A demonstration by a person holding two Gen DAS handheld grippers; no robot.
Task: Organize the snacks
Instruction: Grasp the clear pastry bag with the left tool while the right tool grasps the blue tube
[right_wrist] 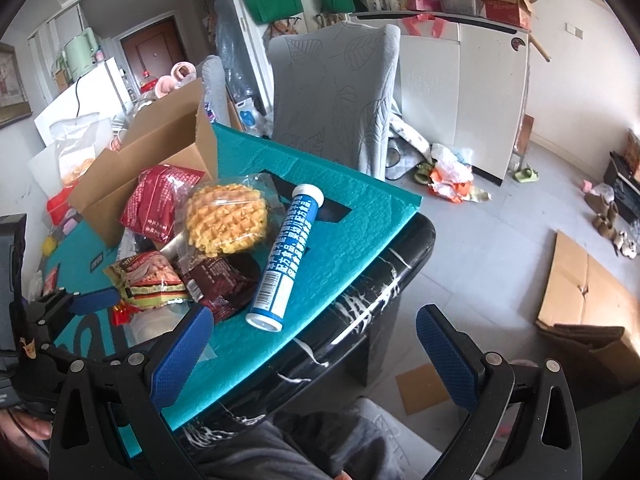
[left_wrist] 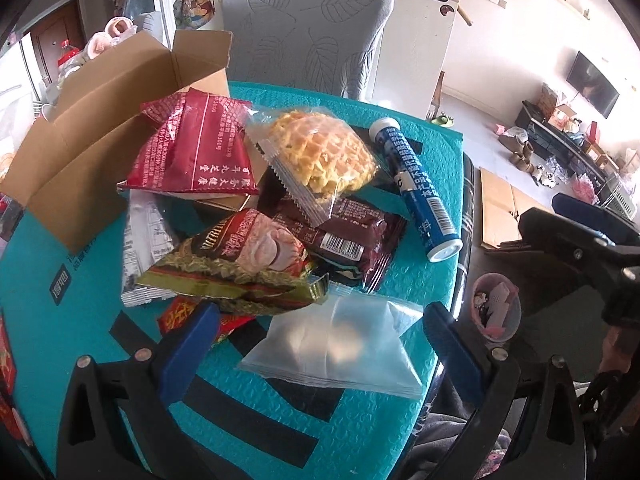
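Nearest, left gripper wide open, empty, straddling clear pouch; right gripper open, empty, at table edge. Beyond: snack pile w/ waffle, blue tube on teal mat; cardboard box furthest.

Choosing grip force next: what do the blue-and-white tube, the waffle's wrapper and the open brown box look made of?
Blue-and-white tube: looks like rigid glossy plastic, white cap. Waffle's clear wrapper: thin shiny film, crimped edge. Open brown box: matte corrugated cardboard, folded flaps.
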